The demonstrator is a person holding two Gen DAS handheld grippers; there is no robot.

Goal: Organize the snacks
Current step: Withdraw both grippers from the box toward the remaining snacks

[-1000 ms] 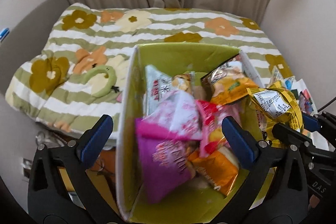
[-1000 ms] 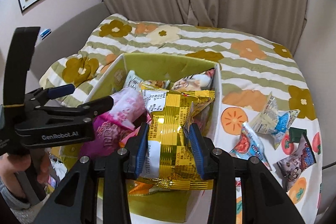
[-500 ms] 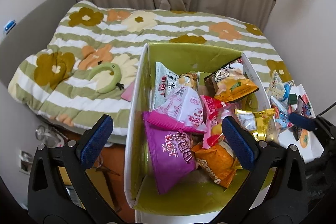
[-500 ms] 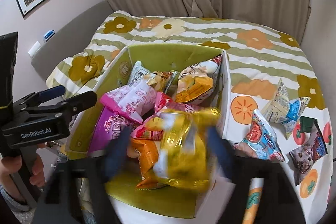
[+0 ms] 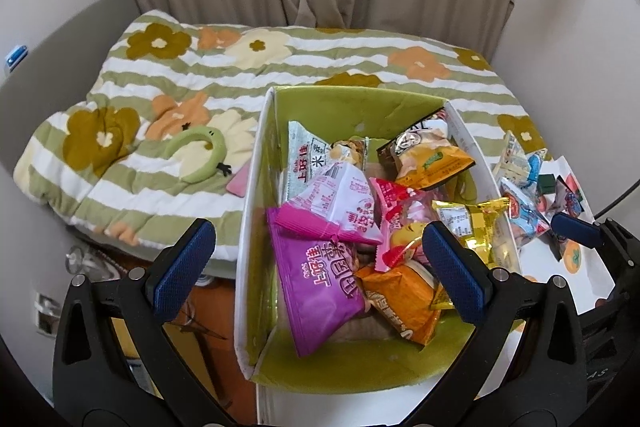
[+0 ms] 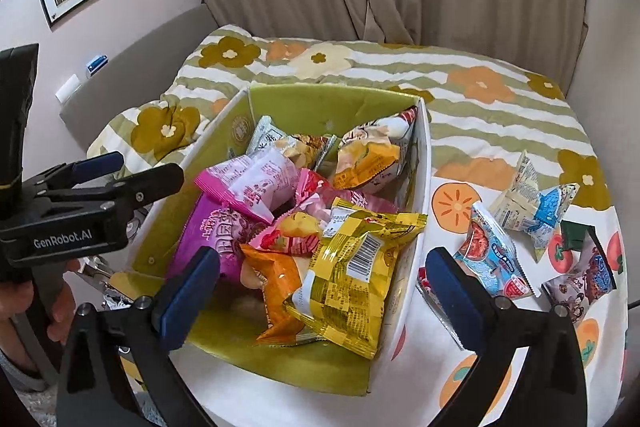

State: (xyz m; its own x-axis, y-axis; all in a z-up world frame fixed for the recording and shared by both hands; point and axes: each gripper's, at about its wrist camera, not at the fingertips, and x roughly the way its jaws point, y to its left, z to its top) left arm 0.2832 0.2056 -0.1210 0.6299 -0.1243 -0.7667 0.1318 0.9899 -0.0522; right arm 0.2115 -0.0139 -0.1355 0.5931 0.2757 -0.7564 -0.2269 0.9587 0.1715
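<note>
A white box with a green lining [image 6: 320, 107] holds several snack packs: a purple one [image 5: 320, 283], a pink one [image 5: 340, 203] and an orange one [image 5: 400, 299]. On top at the box's right side lies a shiny yellow pack [image 6: 352, 267]. My right gripper [image 6: 322, 263] hovers just above it, jaws opening wide, and the pads touch nothing. The yellow pack [image 5: 472, 223] shows beside the right fingertip in the left wrist view. My left gripper [image 5: 316, 239] is open over the near end of the box [image 5: 352, 107], holding nothing.
Loose snack packs lie on the fruit-print cloth right of the box: a red-and-blue one [image 6: 492, 251], a blue-and-white one [image 6: 536, 207], a dark one [image 6: 580, 275]. A green frog headband [image 5: 200, 151] rests on the flowered quilt at left. A hand [image 6: 24, 303] holds the left gripper's handle.
My right gripper was shut on the yellow pack; it has let go, the jaws have swung wide and the pack now lies in the box. The left gripper drew back slightly.
</note>
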